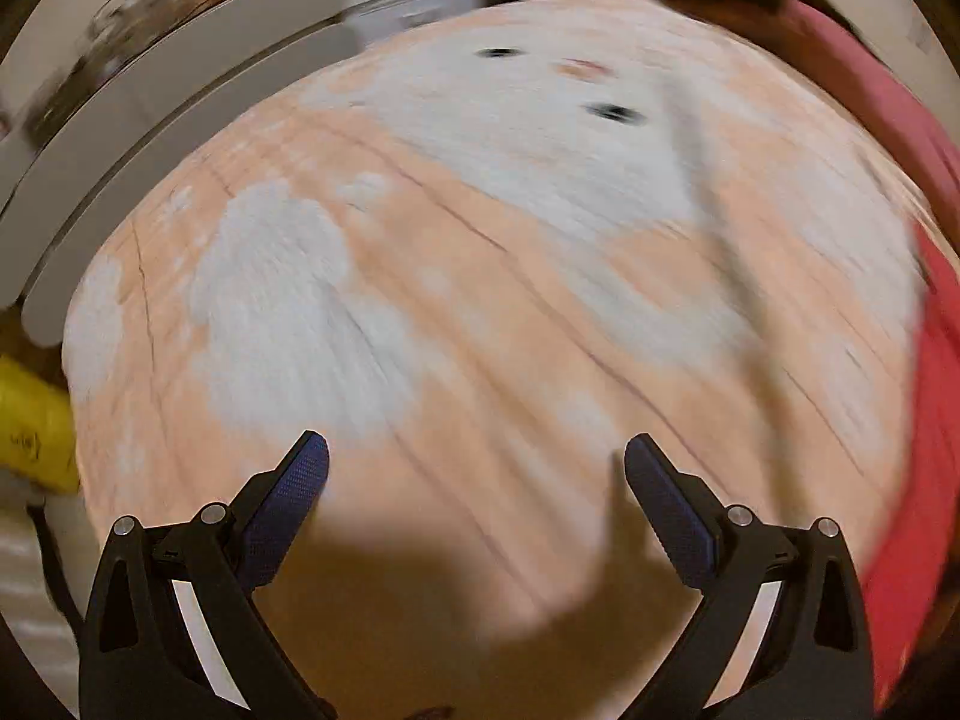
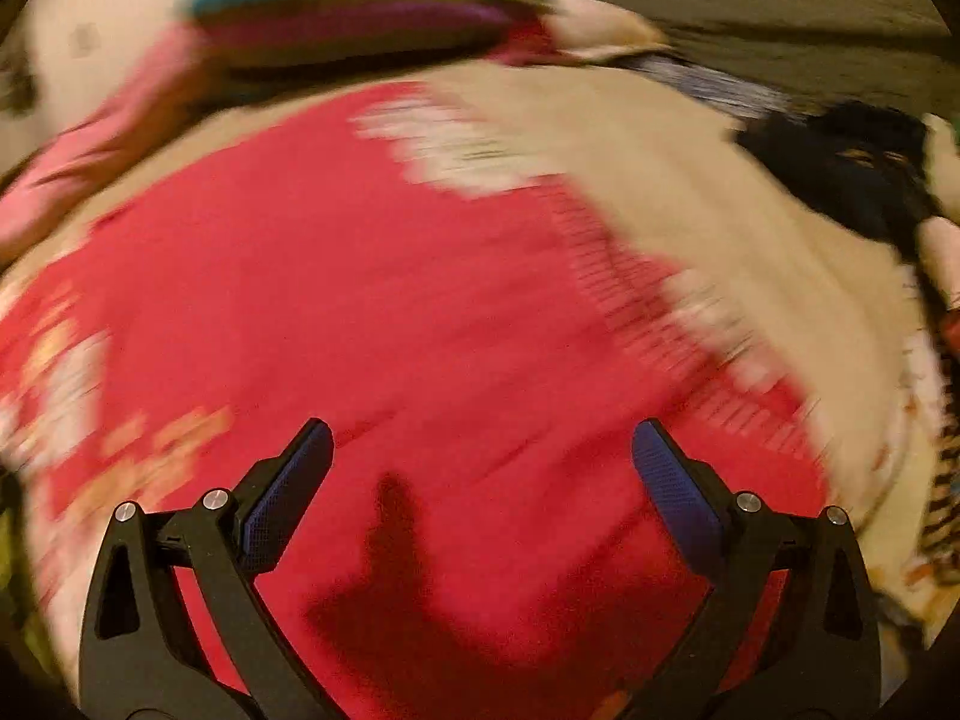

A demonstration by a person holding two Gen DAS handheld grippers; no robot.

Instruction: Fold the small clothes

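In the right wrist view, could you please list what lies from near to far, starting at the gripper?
Right gripper, open → red garment → cream cloth → striped cloth.

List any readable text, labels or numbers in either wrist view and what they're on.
None can be read; both views are motion-blurred.
Yellow object, left edge of left wrist view: small dark marks, too blurred to read.
Red garment under the right gripper: white and orange print patches, smeared, unreadable.
Peach-and-white cloth ahead of the left gripper: pattern only, no lettering visible.
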